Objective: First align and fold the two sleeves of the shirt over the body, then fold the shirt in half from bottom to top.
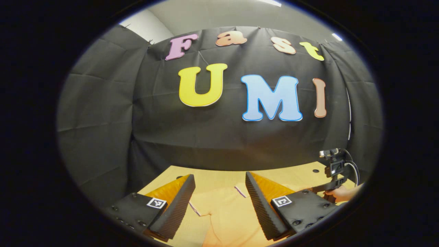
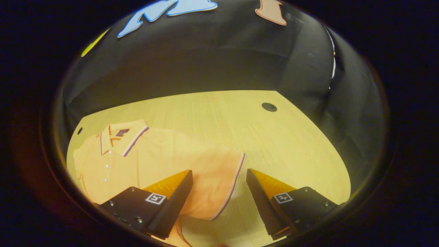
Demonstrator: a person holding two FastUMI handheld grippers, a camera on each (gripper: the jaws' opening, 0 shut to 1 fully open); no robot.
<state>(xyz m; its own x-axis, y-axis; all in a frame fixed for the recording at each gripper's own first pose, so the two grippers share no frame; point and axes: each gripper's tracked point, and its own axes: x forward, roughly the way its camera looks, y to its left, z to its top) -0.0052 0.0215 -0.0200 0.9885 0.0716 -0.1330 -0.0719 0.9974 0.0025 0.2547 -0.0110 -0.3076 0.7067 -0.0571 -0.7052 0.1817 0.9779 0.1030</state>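
We see orange shirt (image 2: 151,161) flat on table (image 2: 274,144) — collar (image 2: 120,135) left, purple-trimmed sleeve (image 2: 219,178) spread right. Left gripper (image 1: 219,199) jaws wide, empty, above shirt. Right gripper (image 2: 219,192) likewise — gaping over sleeve hem.

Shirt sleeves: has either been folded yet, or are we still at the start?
Still at the start. Done: nothing visibly; in the right gripper view the shirt lies flat on the table, its sleeve spread outward, not over the body. In hand: the right gripper is open around that sleeve's cuff, and the left gripper is open above the fabric. Left: both sleeve folds as far as visible, then the bottom-to-top fold.
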